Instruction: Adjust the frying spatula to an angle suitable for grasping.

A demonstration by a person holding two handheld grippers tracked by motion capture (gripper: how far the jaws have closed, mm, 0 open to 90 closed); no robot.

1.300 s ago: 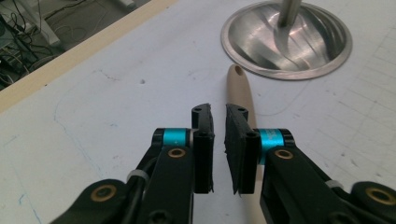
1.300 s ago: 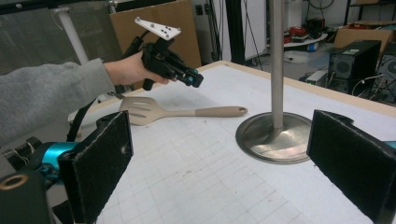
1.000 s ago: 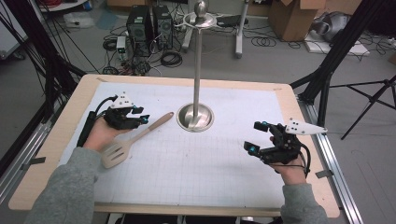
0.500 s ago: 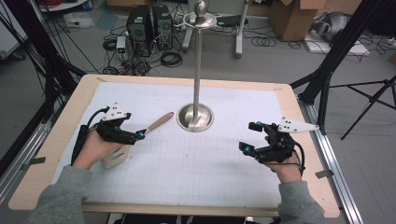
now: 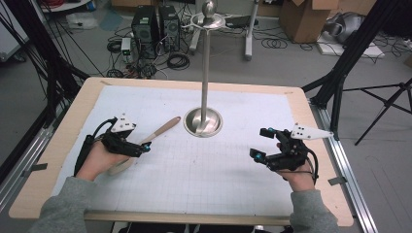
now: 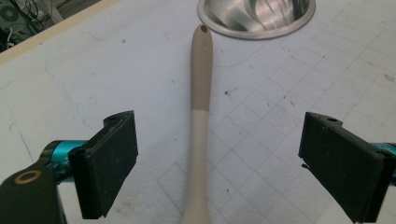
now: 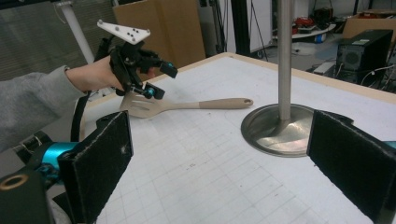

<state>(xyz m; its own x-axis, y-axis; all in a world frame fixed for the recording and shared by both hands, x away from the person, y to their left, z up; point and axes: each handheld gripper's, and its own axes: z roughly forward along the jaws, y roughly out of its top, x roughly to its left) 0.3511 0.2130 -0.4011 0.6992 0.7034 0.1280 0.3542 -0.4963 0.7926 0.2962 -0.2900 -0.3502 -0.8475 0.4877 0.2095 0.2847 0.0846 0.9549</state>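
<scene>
Left gripper (image 5: pixel 142 149) lower; fingers (image 6: pixel 109 161) newly apart

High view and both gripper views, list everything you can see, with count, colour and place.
Beige slotted spatula: one, beige with a darker handle end, lying on the white mat left of centre, handle toward the stand.
Metal stand with round base: one, silver, upright at the mat's middle back.
White grid mat: one, white, covering the table top.
Wooden table: one, light wood rim around the mat.
Cardboard boxes: brown, on the floor behind.
Black computer tower: one, on the floor behind.
Left gripper: one, black, open, jaws either side of the spatula handle without touching.
Right gripper: one, black, open, over the mat's right side.
</scene>
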